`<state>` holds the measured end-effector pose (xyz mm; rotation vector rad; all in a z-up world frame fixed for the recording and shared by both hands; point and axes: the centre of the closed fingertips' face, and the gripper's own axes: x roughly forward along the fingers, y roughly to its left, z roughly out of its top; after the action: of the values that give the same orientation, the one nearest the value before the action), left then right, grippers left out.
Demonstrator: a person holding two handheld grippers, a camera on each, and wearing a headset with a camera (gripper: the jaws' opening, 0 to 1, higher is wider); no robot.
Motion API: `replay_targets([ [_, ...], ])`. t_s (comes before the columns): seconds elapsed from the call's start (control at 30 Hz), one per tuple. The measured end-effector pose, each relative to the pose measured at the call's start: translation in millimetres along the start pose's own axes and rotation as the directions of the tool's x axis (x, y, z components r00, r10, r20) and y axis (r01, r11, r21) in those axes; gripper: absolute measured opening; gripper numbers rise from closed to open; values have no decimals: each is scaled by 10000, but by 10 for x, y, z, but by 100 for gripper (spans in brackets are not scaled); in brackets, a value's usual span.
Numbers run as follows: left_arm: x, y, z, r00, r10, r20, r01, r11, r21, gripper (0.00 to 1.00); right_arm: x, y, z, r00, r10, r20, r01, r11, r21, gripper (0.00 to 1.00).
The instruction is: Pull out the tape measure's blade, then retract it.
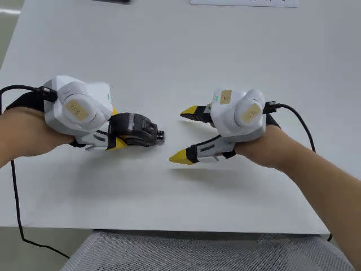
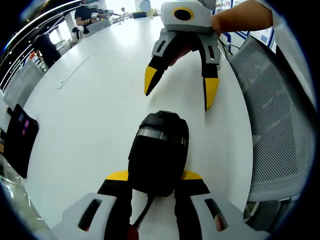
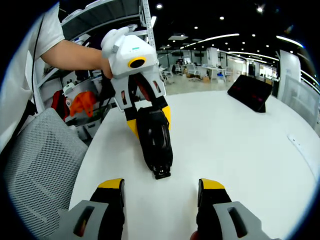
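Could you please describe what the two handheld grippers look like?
The left gripper and right gripper each have a rounded white-grey body, black jaws with yellow tips, and a tan sticker. A black cable trails from each. The person wears a white short sleeve.

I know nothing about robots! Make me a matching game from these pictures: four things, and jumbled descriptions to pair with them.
1 tape measure
2 left hand-held gripper
3 right hand-held gripper
4 chair

A jaws open, empty
B grey mesh, at the near edge of the table
C black, gripped between yellow-tipped jaws
D shut on the tape measure

Pairs: 1-C, 2-D, 3-A, 4-B
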<state>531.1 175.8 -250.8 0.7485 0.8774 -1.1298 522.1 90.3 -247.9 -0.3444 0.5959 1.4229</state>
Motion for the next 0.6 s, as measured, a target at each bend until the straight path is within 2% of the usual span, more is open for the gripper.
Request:
replay_targets([
  [0.17,0,1,0,10000,-4,-47,4,10000,-15,28,93,-7,14,9999,107,49,-107,9999,-130,51],
  [0.6,3,8,-6,9998,-110,-145,109,9999,-57,28,208,-37,57,9993,169,327,-158,9993,-336,32],
])
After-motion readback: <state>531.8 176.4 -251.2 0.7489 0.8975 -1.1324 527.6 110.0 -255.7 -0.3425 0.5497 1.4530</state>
